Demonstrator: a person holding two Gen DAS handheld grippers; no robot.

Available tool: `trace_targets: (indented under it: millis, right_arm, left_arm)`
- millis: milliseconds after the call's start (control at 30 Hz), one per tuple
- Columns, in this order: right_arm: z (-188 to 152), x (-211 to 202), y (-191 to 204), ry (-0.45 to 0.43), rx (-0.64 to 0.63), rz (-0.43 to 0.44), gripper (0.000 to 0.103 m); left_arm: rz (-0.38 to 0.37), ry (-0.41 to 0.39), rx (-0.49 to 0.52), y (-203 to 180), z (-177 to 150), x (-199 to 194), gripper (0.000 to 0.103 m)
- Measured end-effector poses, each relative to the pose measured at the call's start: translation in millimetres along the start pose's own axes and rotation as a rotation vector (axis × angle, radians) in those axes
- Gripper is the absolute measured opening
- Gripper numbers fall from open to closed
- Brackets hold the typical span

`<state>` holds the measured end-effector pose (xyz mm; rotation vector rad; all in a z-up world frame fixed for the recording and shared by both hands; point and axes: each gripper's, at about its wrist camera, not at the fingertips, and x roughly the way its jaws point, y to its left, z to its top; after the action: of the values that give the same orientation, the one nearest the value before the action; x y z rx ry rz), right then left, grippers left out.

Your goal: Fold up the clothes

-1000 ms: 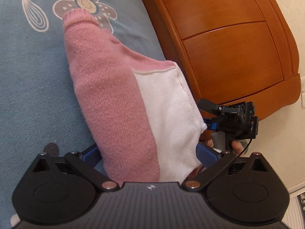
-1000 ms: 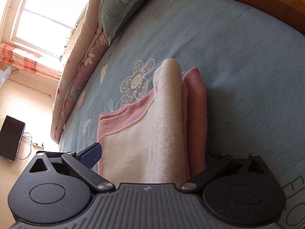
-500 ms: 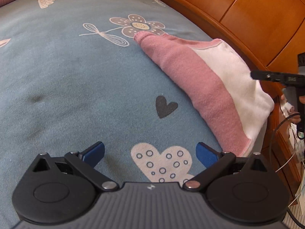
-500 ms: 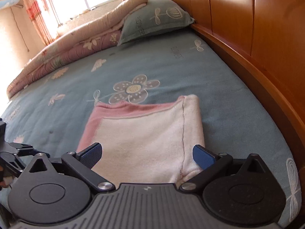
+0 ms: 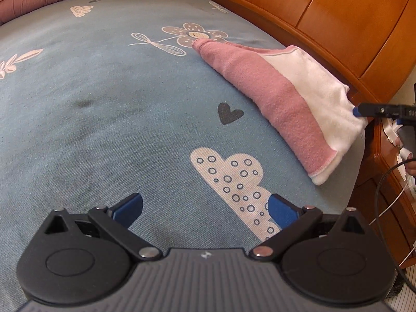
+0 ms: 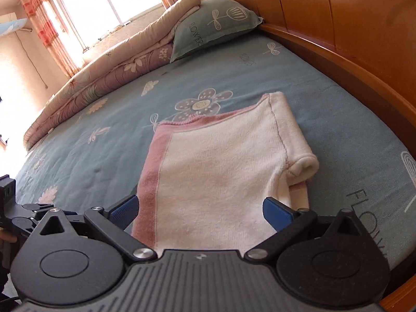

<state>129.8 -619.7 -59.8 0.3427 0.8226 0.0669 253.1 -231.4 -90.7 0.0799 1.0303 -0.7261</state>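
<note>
Folded pink-and-white garment [image 6: 223, 174] lies flat on the bed [image 5: 104, 109], near the headboard [image 6: 345, 26]. Right gripper [image 6: 200, 210]: jaws wide apart, one at each side of the garment's near edge, holding nothing. Left gripper [image 5: 205, 208]: jaws wide apart, empty, over bare sheet; garment at its 2 o'clock. Pillow [image 6: 215, 28] at 12 o'clock.

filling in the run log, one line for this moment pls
phase: fold done | pink-and-white garment: folded, flat on bed by headboard | left gripper: open, empty | right gripper: open, empty
</note>
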Motion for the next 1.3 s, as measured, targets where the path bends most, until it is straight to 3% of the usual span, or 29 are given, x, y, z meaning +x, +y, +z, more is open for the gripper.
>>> trace_targets:
  millis: [67, 167, 333, 433, 567, 633, 733, 900, 967, 1033, 1167, 1300]
  right_arm:
    - [-9, 9, -10, 0.04, 0.01, -0.06, 0.102]
    - [-7, -5, 6, 0.001, -0.027, -0.074, 0.103]
    - [33, -10, 44, -0.123, -0.182, -0.148, 0.103]
    - [55, 22, 54, -0.146, -0.264, -0.241, 0.103]
    - [54, 99, 31, 0.018, -0.258, -0.352, 0.103]
    - [46, 96, 21, -0.05, -0.212, -0.32, 0.103]
    - [54, 82, 28, -0.048, -0.161, -0.314, 0.103]
    - [70, 78, 69, -0.108, -0.248, -0.223, 0.103]
    - [73, 100, 80, -0.063, -0.29, -0.223, 0.103]
    - [69, 138, 84, 0.052, -0.259, -0.22, 0.103]
    - [82, 138, 100, 0.048, -0.282, -0.212, 0.103]
    - [104, 135, 109, -0.026, -0.27, -0.198, 0.103]
  left_arm:
    - [0.014, 0.001, 0.005, 2, -5, -5, 0.102]
    - [0.08, -0.01, 0.057, 3, -10, -11, 0.102]
    - [0.16, -0.04, 0.08, 5, -13, -17, 0.102]
    - [0.173, -0.049, 0.088, 4, -13, -18, 0.102]
    - [0.194, -0.053, 0.113, 3, -15, -20, 0.102]
    - [0.207, -0.051, 0.128, 4, -18, -21, 0.102]
    - [0.199, -0.052, 0.122, 9, -21, -22, 0.102]
    - [0.212, -0.067, 0.106, 12, -21, -18, 0.102]
    - [0.208, -0.066, 0.109, 11, -21, -17, 0.102]
    - [0.211, -0.064, 0.113, 12, -23, -17, 0.102]
    - [0.212, -0.074, 0.1, 18, -24, -21, 0.102]
    - [0.215, -0.083, 0.085, 27, -24, -23, 0.102]
